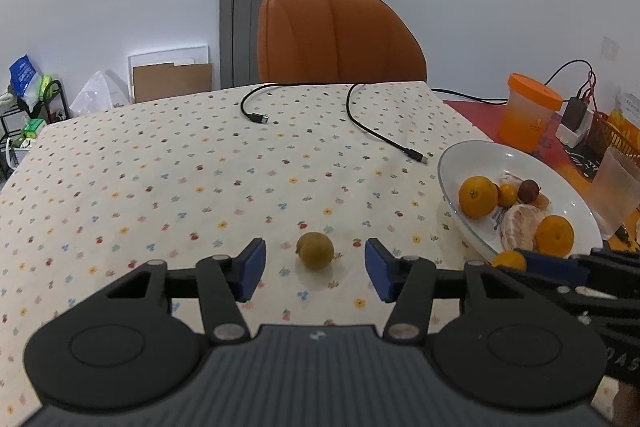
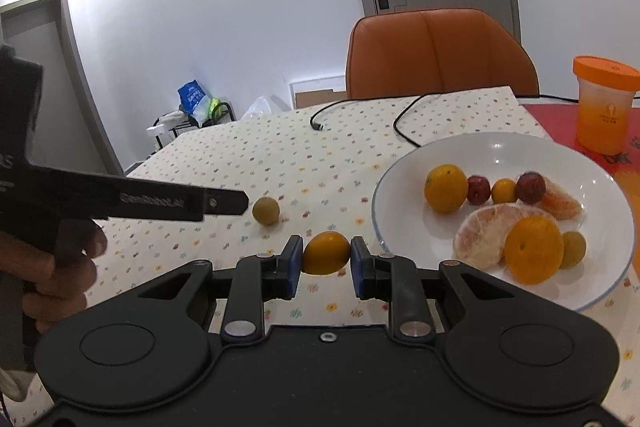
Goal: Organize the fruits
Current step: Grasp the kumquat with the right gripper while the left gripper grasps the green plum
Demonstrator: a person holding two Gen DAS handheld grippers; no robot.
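Note:
A small yellow-green fruit (image 1: 315, 250) lies on the flowered tablecloth, between the spread blue pads of my open left gripper (image 1: 315, 269); it also shows in the right wrist view (image 2: 266, 211). My right gripper (image 2: 326, 255) is shut on a small orange kumquat (image 2: 326, 253), held just left of the white plate (image 2: 404, 163). The plate (image 1: 452, 163) holds oranges (image 2: 446, 188), a peeled citrus (image 2: 486, 233), red fruits (image 2: 530, 187) and small yellow ones. The left gripper's finger (image 2: 180, 203) crosses the right wrist view; the right gripper's finger (image 1: 552, 267) and the kumquat (image 1: 509, 261) show in the left wrist view.
Two black cables (image 1: 372, 131) lie across the far part of the table. An orange chair (image 1: 336, 35) stands behind it. An orange lidded cup (image 1: 528, 113), a charger and a clear cup (image 1: 618, 195) stand on the right, on a red mat.

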